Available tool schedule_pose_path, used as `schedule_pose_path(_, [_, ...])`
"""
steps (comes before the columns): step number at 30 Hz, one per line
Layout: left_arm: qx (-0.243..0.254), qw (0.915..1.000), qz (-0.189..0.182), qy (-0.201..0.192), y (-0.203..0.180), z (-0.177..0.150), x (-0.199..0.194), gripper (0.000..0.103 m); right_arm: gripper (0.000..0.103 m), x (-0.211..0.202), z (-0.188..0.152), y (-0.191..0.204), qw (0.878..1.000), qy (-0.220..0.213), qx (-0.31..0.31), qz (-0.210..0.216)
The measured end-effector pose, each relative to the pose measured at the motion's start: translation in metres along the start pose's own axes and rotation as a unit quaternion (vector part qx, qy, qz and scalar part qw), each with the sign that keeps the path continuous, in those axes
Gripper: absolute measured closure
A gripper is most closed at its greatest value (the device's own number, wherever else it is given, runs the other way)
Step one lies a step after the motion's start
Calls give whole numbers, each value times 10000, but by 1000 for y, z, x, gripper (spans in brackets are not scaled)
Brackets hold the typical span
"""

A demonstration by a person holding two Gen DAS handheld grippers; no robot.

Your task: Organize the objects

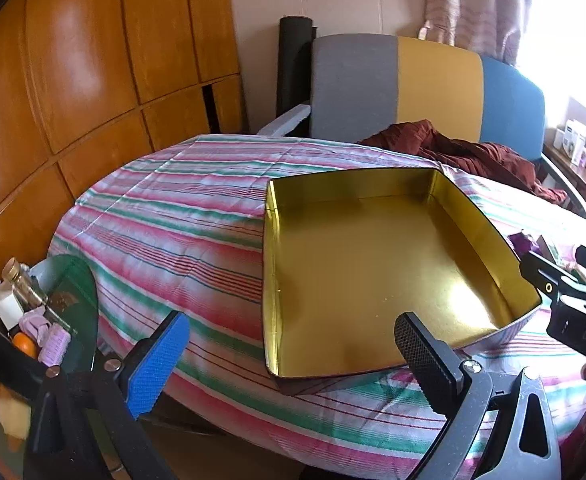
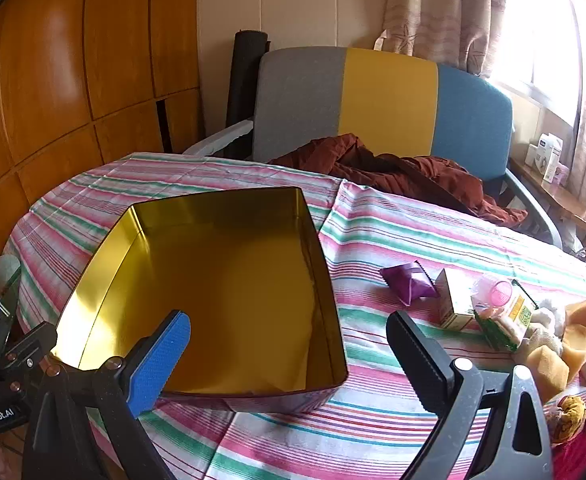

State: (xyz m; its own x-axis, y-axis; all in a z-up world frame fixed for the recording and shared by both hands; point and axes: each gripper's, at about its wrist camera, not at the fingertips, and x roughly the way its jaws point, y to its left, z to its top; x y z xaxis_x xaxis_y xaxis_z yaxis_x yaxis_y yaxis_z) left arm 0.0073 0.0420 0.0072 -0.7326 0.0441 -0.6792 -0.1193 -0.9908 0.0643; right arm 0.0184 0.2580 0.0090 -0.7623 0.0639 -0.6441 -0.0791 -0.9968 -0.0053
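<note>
An empty gold-lined tin box (image 1: 373, 264) stands open on the striped tablecloth; it also shows in the right wrist view (image 2: 229, 280). My left gripper (image 1: 293, 356) is open and empty, just before the box's near left corner. My right gripper (image 2: 289, 352) is open and empty over the box's near right corner. To its right lie a purple packet (image 2: 407, 282), a small carton (image 2: 455, 304), a pink cup (image 2: 499, 292), a green snack pack (image 2: 509, 322) and yellow sponges (image 2: 569, 344).
A glass side table (image 1: 73, 292) at the left holds a bottle (image 1: 23, 282) and small items. A grey-yellow-blue chair (image 2: 385, 100) with a brown cloth (image 2: 393, 172) stands behind the table. A wooden wardrobe (image 1: 73, 80) is at the left.
</note>
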Motion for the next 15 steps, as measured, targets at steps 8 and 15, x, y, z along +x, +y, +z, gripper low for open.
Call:
schedule_pose_path(8, [283, 9996, -70, -16, -14, -2, -3, 0, 3, -3, -2, -11, 9999, -38, 101, -39])
schedule_pose_path(15, [627, 9979, -154, -77, -31, 0, -9, 0, 3, -7, -2, -22, 9997, -82, 211, -116])
